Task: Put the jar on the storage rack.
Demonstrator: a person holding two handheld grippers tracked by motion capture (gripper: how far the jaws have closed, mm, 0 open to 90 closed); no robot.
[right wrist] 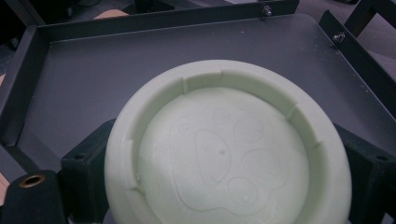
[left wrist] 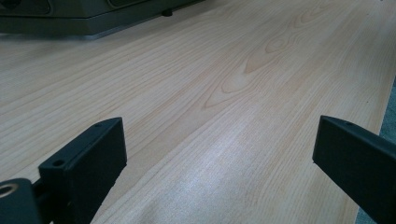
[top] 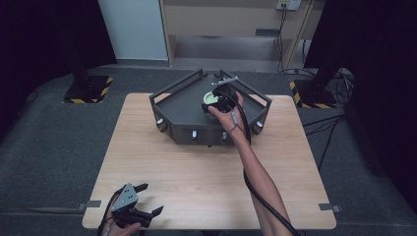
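A pale green round bowl (top: 211, 99) is turned bottom up, and its base (right wrist: 233, 116) bears an embossed paw print. My right gripper (top: 219, 104) (right wrist: 226, 161) is shut on the bowl, one black jaw pressed to each side of its rim. It holds the bowl over the floor of a dark angular tray (top: 179, 109) (right wrist: 93, 70) at the far side of the wooden table (top: 196, 172). My left gripper (top: 150, 199) (left wrist: 218, 140) is open near the table's front left corner, low over bare wood, with nothing between its jaws.
The tray has raised rails and several round knobs along its front wall (top: 194, 133); its base edge (left wrist: 70, 21) lies beyond the left gripper. A black cable (top: 255, 191) trails along the right forearm. Stands with striped bases (top: 88, 91) (top: 314, 93) flank the table on the floor.
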